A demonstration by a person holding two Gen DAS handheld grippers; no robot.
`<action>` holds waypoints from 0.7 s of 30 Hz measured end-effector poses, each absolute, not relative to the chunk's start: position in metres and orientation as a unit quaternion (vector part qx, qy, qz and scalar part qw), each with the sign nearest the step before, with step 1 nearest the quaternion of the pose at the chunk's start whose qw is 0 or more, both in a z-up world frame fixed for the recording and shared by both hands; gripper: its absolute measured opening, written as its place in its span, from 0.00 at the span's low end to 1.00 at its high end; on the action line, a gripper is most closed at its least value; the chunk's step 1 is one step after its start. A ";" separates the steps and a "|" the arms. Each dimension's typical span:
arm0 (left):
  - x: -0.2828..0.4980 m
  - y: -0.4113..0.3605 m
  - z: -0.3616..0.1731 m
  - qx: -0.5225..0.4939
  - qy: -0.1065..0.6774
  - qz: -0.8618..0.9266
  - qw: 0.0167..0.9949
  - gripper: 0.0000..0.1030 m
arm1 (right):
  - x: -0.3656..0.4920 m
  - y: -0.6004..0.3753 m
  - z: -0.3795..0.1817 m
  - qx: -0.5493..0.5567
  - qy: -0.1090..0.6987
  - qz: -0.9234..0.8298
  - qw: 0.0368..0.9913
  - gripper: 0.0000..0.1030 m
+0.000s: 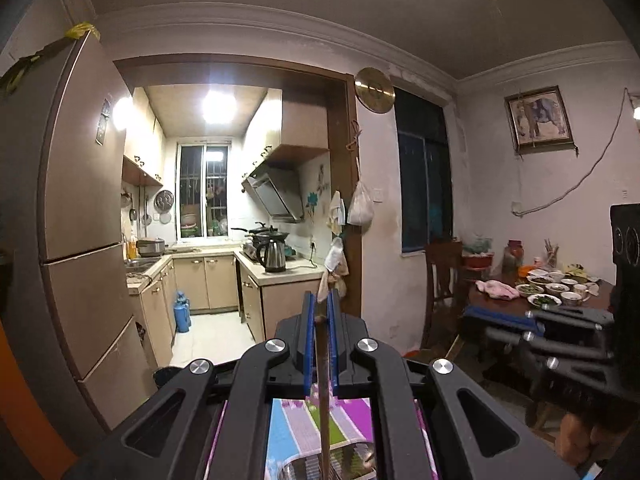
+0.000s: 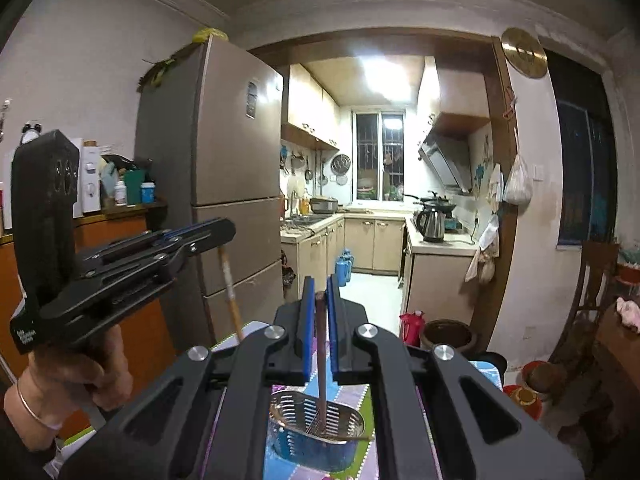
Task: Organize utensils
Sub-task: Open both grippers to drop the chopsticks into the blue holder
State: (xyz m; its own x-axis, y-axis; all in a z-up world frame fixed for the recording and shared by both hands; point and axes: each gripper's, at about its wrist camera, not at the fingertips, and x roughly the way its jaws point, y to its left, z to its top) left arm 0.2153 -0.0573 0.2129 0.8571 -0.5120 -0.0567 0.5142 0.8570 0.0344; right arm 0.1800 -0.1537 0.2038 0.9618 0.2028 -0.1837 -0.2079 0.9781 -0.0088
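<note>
Left gripper (image 1: 320, 300) clamps a slim wooden chopstick (image 1: 323, 380); right gripper (image 2: 319, 286) clamps a darker chopstick (image 2: 321, 360) above the perforated steel holder (image 2: 316, 428).

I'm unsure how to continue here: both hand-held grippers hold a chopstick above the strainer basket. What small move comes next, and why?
Probably lower the right hand-held gripper a little: its dark chopstick hangs nearly upright with its tip already inside the perforated metal basket, so easing down before opening should stand it there. The left hand-held gripper holds its pale chopstick off to the side.
</note>
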 end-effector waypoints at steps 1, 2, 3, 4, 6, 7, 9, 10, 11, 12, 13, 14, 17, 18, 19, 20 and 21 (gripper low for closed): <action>0.222 -0.061 0.210 0.023 0.023 -0.266 0.963 0.07 | 0.189 -0.154 0.199 -0.013 0.096 0.102 0.990 0.04; 0.231 -0.065 0.204 0.021 0.026 -0.263 0.964 0.07 | 0.197 -0.155 0.193 -0.010 0.102 0.102 0.989 0.04; 0.237 -0.067 0.200 0.020 0.029 -0.262 0.964 0.07 | 0.202 -0.153 0.190 -0.008 0.107 0.102 0.989 0.04; 0.246 -0.070 0.191 0.018 0.035 -0.261 0.964 0.07 | 0.208 -0.152 0.185 -0.006 0.112 0.102 0.988 0.04; 0.262 -0.077 0.176 0.021 0.051 -0.258 0.965 0.07 | 0.216 -0.150 0.173 -0.004 0.123 0.102 0.987 0.04; 0.266 -0.079 0.170 0.024 0.055 -0.256 0.965 0.07 | 0.220 -0.150 0.167 -0.003 0.128 0.103 0.986 0.04; 0.274 -0.083 0.156 0.034 0.066 -0.252 0.965 0.07 | 0.229 -0.148 0.156 -0.002 0.141 0.103 0.985 0.04; 0.278 -0.086 0.147 0.040 0.074 -0.250 0.965 0.07 | 0.232 -0.147 0.151 -0.002 0.147 0.103 0.984 0.04; 0.282 -0.087 0.140 0.044 0.079 -0.247 0.965 0.07 | 0.236 -0.147 0.143 -0.002 0.153 0.101 0.983 0.05; 0.286 -0.087 0.134 0.045 0.084 -0.245 0.965 0.07 | 0.239 -0.146 0.139 -0.002 0.157 0.098 0.983 0.05; 0.291 -0.089 0.124 0.043 0.097 -0.243 0.964 0.07 | 0.243 -0.145 0.134 -0.001 0.163 0.095 0.982 0.05; 0.294 -0.085 0.116 0.042 0.106 -0.243 0.963 0.07 | 0.247 -0.145 0.127 0.002 0.171 0.092 0.981 0.05; 0.303 -0.083 0.099 0.038 0.120 -0.229 0.965 0.08 | 0.256 -0.141 0.115 -0.006 0.184 0.081 0.980 0.08; 0.304 -0.081 0.096 0.034 0.125 -0.228 0.965 0.08 | 0.254 -0.140 0.113 -0.011 0.179 0.072 0.981 0.09; 0.305 -0.077 0.095 0.027 0.128 -0.225 0.965 0.08 | 0.252 -0.140 0.114 -0.012 0.173 0.066 0.983 0.09; 0.303 -0.072 0.097 0.017 0.127 -0.222 0.967 0.08 | 0.246 -0.142 0.118 -0.008 0.162 0.062 0.985 0.09; 0.300 -0.065 0.102 0.006 0.122 -0.223 0.967 0.08 | 0.242 -0.145 0.123 -0.004 0.155 0.063 0.986 0.09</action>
State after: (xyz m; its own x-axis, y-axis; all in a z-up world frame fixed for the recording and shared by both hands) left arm 0.2996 -0.0652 0.1017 0.8704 -0.4308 -0.2384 0.4336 0.9001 -0.0433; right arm 0.2423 -0.1450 0.1225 0.9437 0.1233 -0.3070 -0.1258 0.9920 0.0117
